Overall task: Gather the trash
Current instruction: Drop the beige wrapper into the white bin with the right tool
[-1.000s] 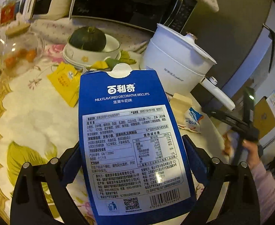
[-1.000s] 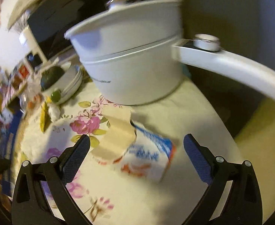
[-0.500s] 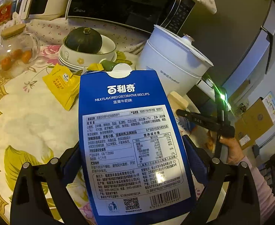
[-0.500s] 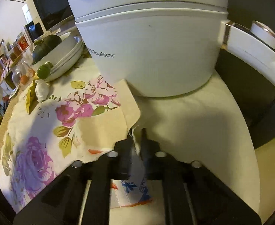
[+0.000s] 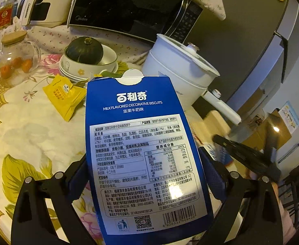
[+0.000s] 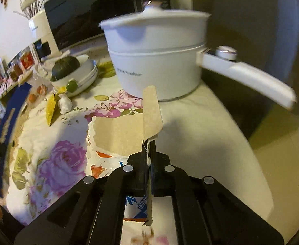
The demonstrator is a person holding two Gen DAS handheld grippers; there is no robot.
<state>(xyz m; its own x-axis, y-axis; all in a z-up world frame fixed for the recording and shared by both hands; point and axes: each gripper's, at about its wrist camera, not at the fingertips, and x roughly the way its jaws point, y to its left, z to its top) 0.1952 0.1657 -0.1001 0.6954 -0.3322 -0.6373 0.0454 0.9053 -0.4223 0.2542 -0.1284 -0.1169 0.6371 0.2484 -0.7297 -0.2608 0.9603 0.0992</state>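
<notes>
Right now the relation that matters to me is between the torn carton piece in my right gripper and the blue biscuit box clamped in my left gripper. In the left wrist view the box fills the centre of the frame, standing with its long axis running up the picture and its open, notched top toward the upper middle. The right gripper shows blurred at the right edge of that frame, beside the box and lower than its mouth. So the open mouth lies up and to the left of the right tool in that view, and I judge the scrap must be carried over that top edge if the box is to take it.

In the right wrist view the jaws are pinched fully together on a thin edge of the torn carton, whose tan inner face spreads to the left and centre while one flap sticks up toward the white pot. The left gripper's pads press on both sides of the box. A yellow wrapper lies on the flowered tablecloth at left centre, uncollected.
</notes>
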